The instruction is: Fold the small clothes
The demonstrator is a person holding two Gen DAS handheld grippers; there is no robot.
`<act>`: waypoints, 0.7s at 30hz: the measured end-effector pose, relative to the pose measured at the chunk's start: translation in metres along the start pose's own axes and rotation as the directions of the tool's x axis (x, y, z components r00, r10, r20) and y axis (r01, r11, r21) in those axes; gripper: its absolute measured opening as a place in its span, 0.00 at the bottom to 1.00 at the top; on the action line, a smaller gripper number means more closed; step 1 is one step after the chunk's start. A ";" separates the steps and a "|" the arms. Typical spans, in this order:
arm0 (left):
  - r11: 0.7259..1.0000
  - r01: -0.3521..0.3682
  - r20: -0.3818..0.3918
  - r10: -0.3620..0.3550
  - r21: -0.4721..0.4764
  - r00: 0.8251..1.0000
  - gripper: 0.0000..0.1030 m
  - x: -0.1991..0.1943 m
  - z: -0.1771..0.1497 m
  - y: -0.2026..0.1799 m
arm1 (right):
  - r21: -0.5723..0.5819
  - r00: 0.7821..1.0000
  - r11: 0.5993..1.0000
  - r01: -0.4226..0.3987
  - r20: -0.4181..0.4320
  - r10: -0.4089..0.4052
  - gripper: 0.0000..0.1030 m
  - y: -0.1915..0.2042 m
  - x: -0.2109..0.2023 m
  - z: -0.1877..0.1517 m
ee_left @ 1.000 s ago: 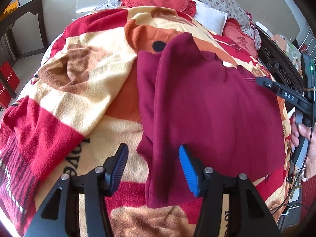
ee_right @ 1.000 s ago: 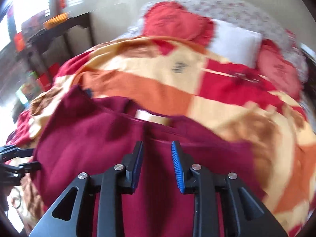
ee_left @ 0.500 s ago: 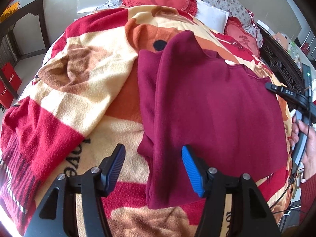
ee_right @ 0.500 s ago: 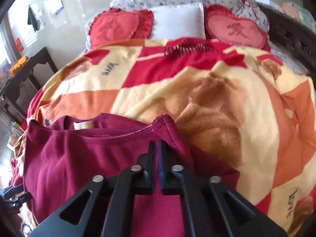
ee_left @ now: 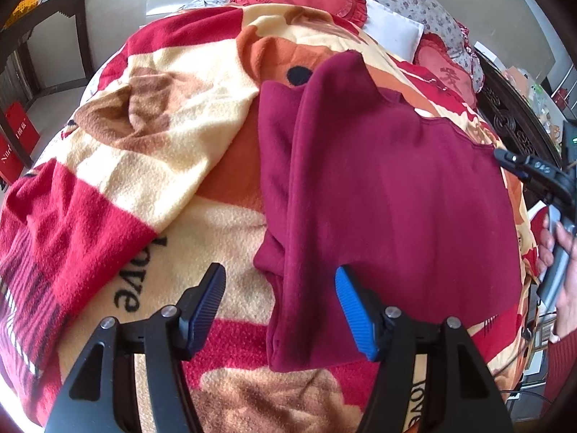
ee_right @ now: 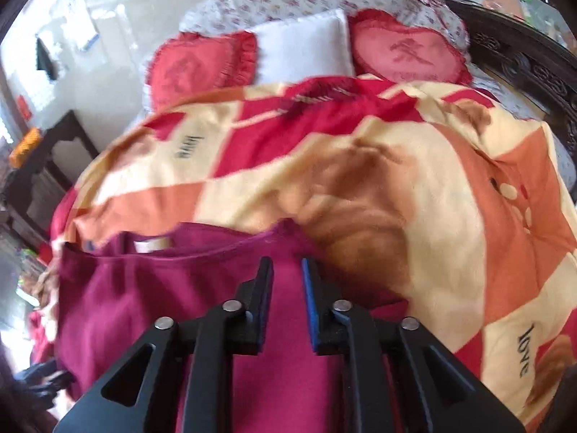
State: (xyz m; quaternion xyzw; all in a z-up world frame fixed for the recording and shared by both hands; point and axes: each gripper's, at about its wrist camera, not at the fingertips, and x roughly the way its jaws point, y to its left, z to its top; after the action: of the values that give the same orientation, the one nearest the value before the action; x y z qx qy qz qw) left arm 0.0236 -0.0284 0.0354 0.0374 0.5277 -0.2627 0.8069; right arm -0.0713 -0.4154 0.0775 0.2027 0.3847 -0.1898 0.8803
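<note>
- A dark red top (ee_left: 389, 195) is laid flat on a patterned blanket (ee_left: 158, 137) spread over a bed, towards the right side in the left wrist view.
- Its left edge is folded over, so a narrow doubled strip is seen running from the far corner down to the near hem.
- The left gripper (ee_left: 281, 306) is held above the near left corner of the top; its jaws are opening, and the folded edge is seen between the blue pads without being pressed by either.
- The right gripper (ee_right: 286, 288) is seen over the neckline end of the top (ee_right: 187, 288). In this blurred view a narrow gap is visible between its fingers, with red cloth showing through it; no pinch on the cloth can be made out.
- A pale label (ee_right: 153, 244) is visible inside the collar.
- At the right edge of the left wrist view, the right gripper's handle is held by a hand (ee_left: 562, 263) in a red sleeve.
- At the far end of the bed, two red heart cushions (ee_right: 407, 52) and a white pillow (ee_right: 304, 48) are placed against a flowered cover.
- Dark wooden furniture (ee_left: 43, 36) is noted at far left.
</note>
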 end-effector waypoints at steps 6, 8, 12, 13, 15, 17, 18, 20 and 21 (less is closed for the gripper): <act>1.000 -0.004 0.011 0.004 -0.015 1.000 0.69 0.001 -0.006 0.000 | -0.141 0.952 0.944 -0.297 -0.127 0.280 0.07 0.093 0.009 -0.010; 1.000 0.003 0.010 -0.003 -0.023 1.000 0.71 0.003 -0.008 0.001 | -0.167 0.926 0.918 -0.359 -0.185 0.328 0.07 0.128 0.023 -0.014; 0.999 0.017 0.015 -0.016 -0.040 1.000 0.74 0.004 -0.012 0.006 | -0.237 0.897 0.879 -0.413 -0.272 0.349 0.07 0.204 0.060 -0.022; 0.999 0.022 0.016 -0.021 -0.044 1.000 0.75 0.005 -0.013 0.008 | -0.240 0.894 0.877 -0.417 -0.283 0.348 0.07 0.212 0.066 -0.023; 0.998 0.028 0.018 -0.028 -0.048 0.999 0.76 0.005 -0.013 0.010 | -0.250 0.890 0.875 -0.415 -0.309 0.334 0.07 0.239 0.086 -0.025; 0.999 0.025 0.025 -0.024 -0.046 0.999 0.76 0.004 -0.014 0.011 | -0.273 0.899 0.881 -0.387 -0.325 0.294 0.07 0.253 0.100 -0.027; 0.999 0.021 0.027 -0.020 -0.044 0.999 0.77 0.004 -0.015 0.011 | -0.284 0.903 0.888 -0.362 -0.342 0.259 0.07 0.260 0.111 -0.028; 0.999 0.009 0.030 -0.008 -0.038 1.000 0.80 0.003 -0.016 0.011 | -0.285 0.905 0.895 -0.342 -0.358 0.231 0.07 0.263 0.120 -0.030; 0.999 0.002 0.030 -0.001 -0.039 1.000 0.81 0.003 -0.017 0.011 | -0.283 0.905 0.897 -0.339 -0.358 0.229 0.07 0.263 0.119 -0.029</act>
State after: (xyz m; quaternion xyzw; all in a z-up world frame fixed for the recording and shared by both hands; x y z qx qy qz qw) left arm 0.0156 -0.0146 0.0228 0.0175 0.5207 -0.2536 0.8150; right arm 0.1151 -0.2001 0.0251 0.1306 0.5129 0.0465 0.8472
